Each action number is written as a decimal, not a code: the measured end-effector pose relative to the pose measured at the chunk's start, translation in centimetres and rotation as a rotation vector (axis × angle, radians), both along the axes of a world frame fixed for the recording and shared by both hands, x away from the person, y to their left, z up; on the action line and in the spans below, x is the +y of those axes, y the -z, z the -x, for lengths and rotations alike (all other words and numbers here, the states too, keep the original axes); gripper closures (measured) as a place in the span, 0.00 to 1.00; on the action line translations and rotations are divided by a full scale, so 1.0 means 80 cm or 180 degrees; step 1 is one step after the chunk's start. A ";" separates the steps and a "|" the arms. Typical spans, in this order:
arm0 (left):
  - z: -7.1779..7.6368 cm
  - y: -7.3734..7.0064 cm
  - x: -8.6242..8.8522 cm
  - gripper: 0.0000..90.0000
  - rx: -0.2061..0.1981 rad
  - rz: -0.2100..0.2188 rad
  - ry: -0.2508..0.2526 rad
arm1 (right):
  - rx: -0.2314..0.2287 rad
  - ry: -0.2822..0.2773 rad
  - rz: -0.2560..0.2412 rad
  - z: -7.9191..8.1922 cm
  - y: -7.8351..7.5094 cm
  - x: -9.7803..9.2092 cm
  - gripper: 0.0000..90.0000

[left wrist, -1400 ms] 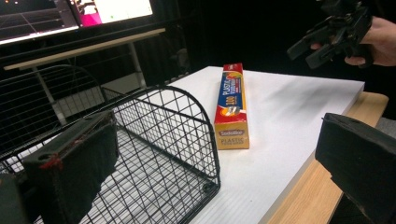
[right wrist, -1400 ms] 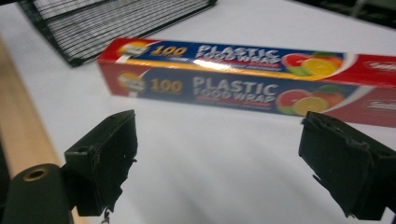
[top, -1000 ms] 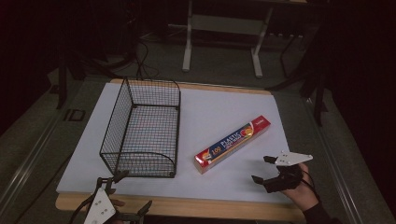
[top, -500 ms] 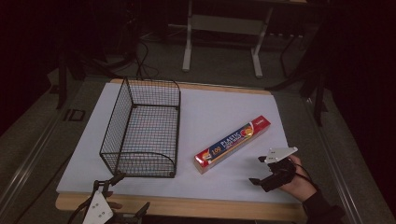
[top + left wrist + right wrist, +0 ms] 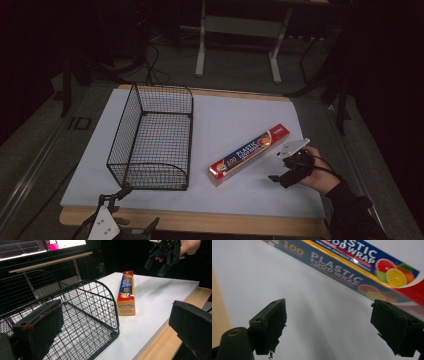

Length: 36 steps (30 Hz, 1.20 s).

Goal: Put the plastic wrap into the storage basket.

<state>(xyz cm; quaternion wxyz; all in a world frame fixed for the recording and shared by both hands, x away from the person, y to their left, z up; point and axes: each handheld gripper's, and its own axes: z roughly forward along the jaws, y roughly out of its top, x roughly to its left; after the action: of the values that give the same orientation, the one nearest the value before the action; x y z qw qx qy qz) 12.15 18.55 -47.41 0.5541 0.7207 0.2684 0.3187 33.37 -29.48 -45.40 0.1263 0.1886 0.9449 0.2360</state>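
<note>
High view: a white board [image 5: 150,95] covers the table, with a black wire basket [image 5: 152,140] on its left half and a long plastic wrap box [image 5: 248,155] lying diagonally just right of it, not touching. The right gripper [image 5: 285,167] hovers near the box's far right end — its 2 jaws wide apart, empty. The left gripper [image 5: 127,212] sits at the near edge by the basket, jaws also spread, holding nothing.
</note>
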 end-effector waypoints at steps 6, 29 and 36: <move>0.000 0.000 0.000 0.00 -0.0013 -0.0001 0.0011 | 0.0009 -0.0093 0.0273 -0.014 -0.005 0.014 0.14; 0.003 0.000 0.003 0.00 0.0002 0.0013 -0.0048 | -0.0227 -0.0834 0.1195 -0.064 -0.006 0.075 0.12; 0.004 0.000 0.003 0.00 0.0010 0.0011 -0.0070 | -0.0199 -0.1047 0.1414 -0.078 -0.004 0.092 0.17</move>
<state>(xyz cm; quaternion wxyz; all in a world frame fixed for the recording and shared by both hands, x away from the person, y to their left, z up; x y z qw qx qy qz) 11.85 18.80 -47.44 0.5514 0.7172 0.2777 0.3231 39.64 -22.10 -45.06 0.1536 -0.0072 0.9870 0.0461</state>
